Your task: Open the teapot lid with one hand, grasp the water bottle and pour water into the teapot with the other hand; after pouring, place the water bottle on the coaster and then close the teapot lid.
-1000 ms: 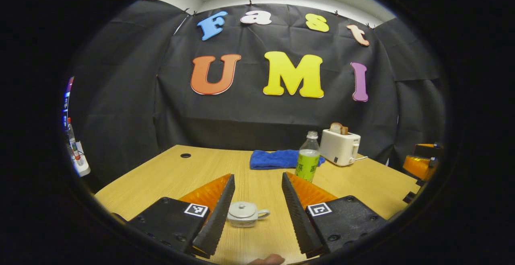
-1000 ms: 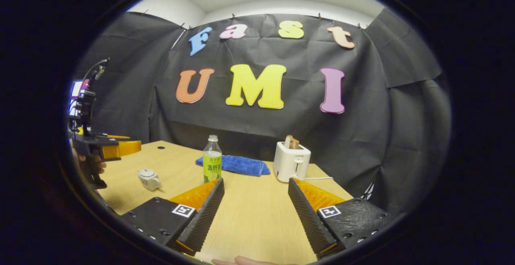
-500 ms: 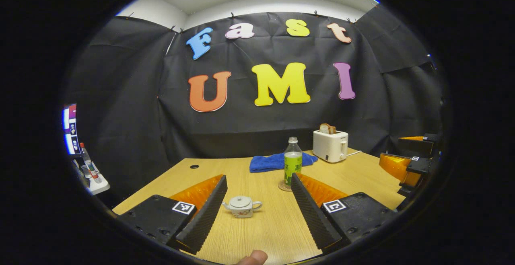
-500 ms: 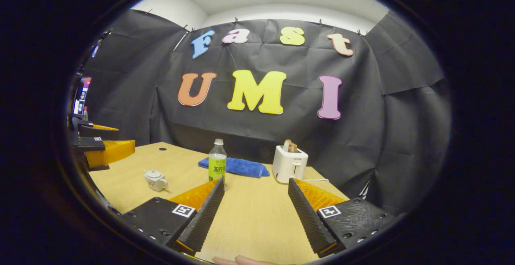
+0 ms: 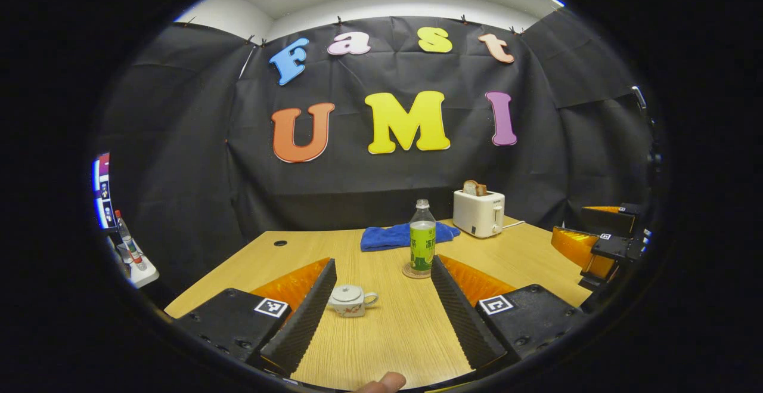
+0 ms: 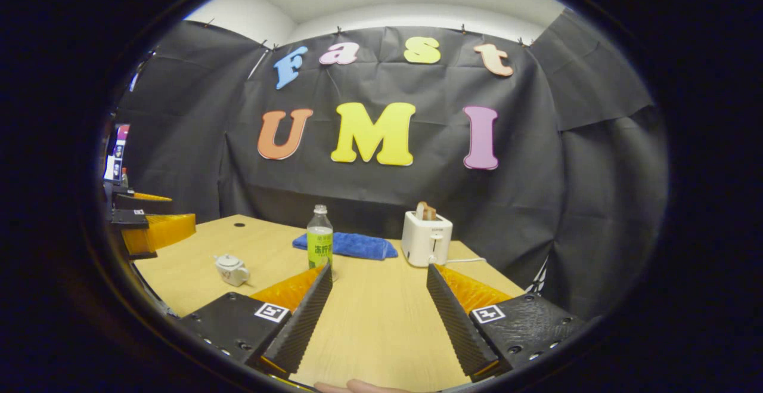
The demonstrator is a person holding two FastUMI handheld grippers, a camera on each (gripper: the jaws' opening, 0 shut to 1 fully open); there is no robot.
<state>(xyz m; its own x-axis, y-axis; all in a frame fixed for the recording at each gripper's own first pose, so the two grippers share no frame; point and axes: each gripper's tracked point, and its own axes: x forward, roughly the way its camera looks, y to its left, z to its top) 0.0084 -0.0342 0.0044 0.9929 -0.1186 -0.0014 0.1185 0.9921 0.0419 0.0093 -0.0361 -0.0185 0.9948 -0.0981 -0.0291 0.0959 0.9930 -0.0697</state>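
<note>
Lowest in the left gripper view, the left claw (image 5: 381, 315) stands released, its jaws spread wide with nothing between them but bare table (image 5: 381, 351). Just beyond, at lower centre, the teapot (image 5: 350, 300) sits upright with its lid (image 5: 347, 292) on. Farther back, right of centre, the water bottle (image 5: 422, 246) stands capped on the coaster (image 5: 415, 272); behind it lie a blue cloth (image 5: 399, 237) and a toaster (image 5: 478, 213).

In the right gripper view the right claw (image 6: 378, 315) is likewise released and empty at the bottom of the frame, the water bottle (image 6: 319, 245) just above its left finger and the teapot (image 6: 231, 269) well apart at lower left.

The lid's knob looks small for such wide jaws; a skewed closing could likely tip or shove the light teapot. The capped bottle may not pour at all.

Against half a second earlier, the left view has swung slightly, so teapot and bottle sit a little farther left and higher; the right view has barely changed.
</note>
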